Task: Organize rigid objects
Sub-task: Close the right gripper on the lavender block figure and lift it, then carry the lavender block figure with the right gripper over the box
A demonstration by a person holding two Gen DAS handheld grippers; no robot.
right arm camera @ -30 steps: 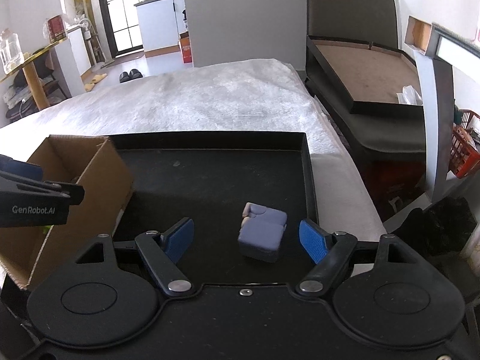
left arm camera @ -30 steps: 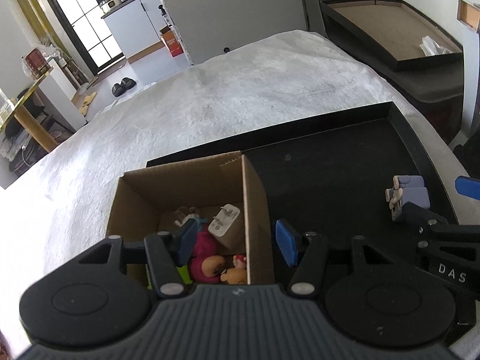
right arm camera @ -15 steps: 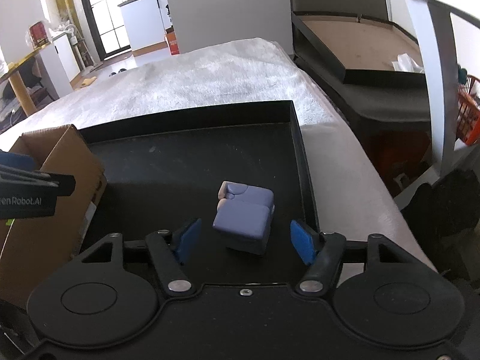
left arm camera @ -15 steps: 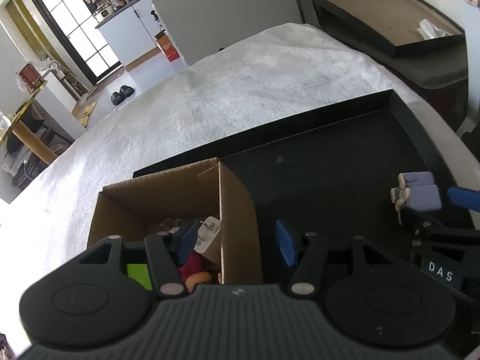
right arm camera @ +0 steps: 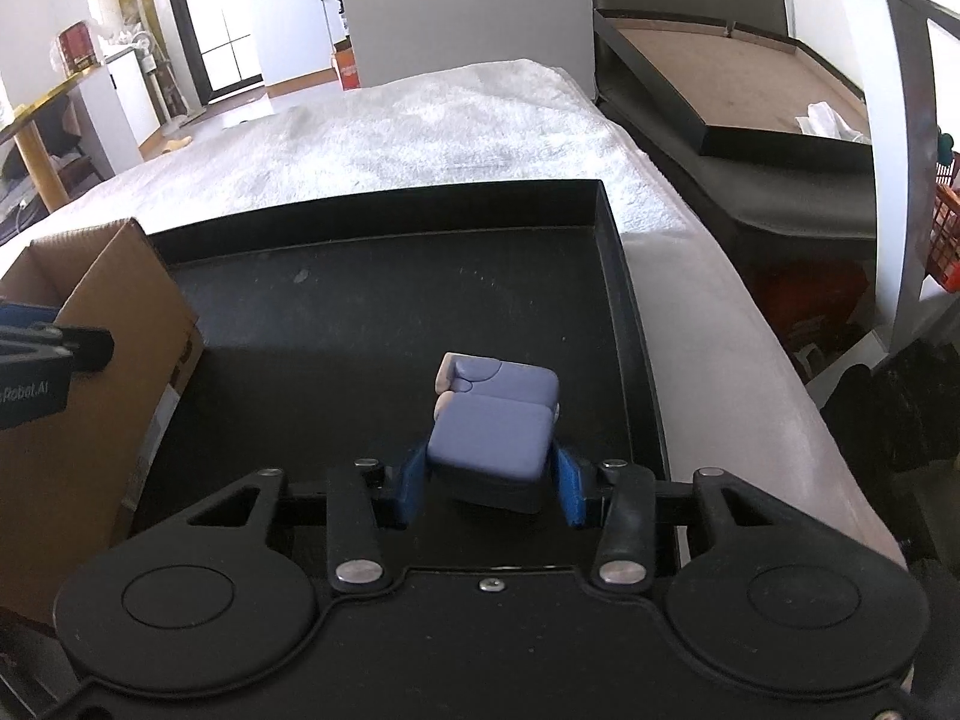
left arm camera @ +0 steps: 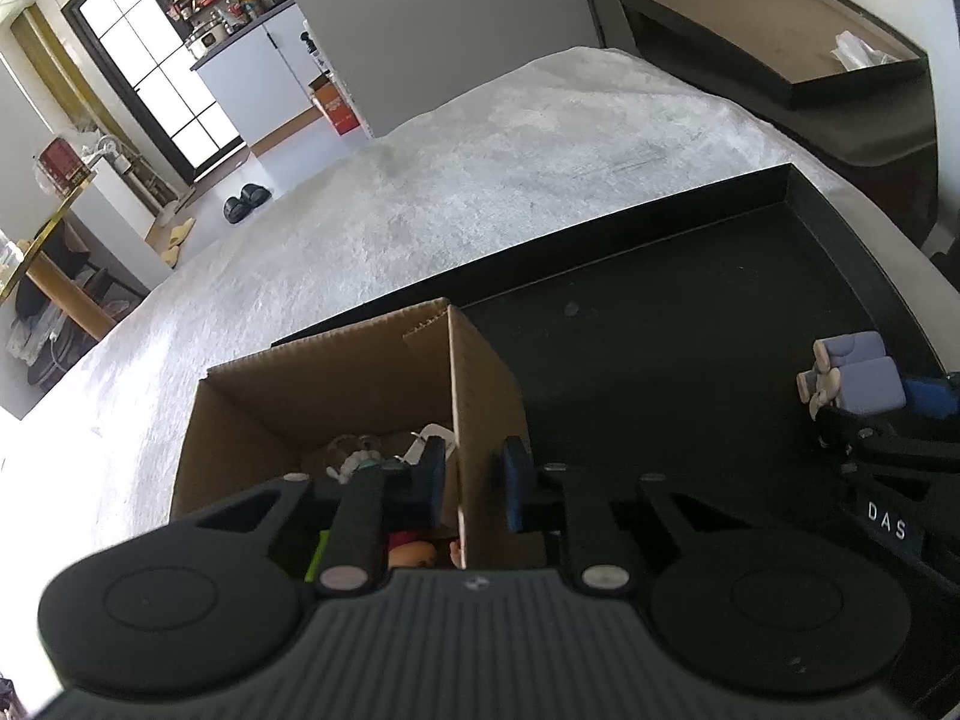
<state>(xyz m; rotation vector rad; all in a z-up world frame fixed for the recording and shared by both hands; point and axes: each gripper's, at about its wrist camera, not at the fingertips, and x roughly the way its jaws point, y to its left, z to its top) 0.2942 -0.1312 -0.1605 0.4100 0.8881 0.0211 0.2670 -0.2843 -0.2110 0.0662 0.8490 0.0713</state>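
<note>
A small lavender-blue blocky plastic toy with pale beige parts sits gripped between the two blue pads of the right hand-held gripper, one pad pressed against each side of its lower half, the toy tilted slightly and poking forward beyond the fingertips. It is over the right half of a shallow black rectangular tray, near the tray's right wall; whether its underside touches the tray floor cannot be told. From the left wrist view the same toy appears at far right, with the right hand-held gripper's black body below it. To the left, the left hand-held gripper straddles the right wall of an open brown cardboard box, one blue pad inside and the other outside, closed in tight on the cardboard. The box stands at the tray's left end, well apart from the toy, and holds a jumble of small colourful figures, partly hidden behind the gripper. The tray lies on a bed covered by a white fluffy blanket. A pair of dark slippers rests on the floor beyond the bed.
</note>
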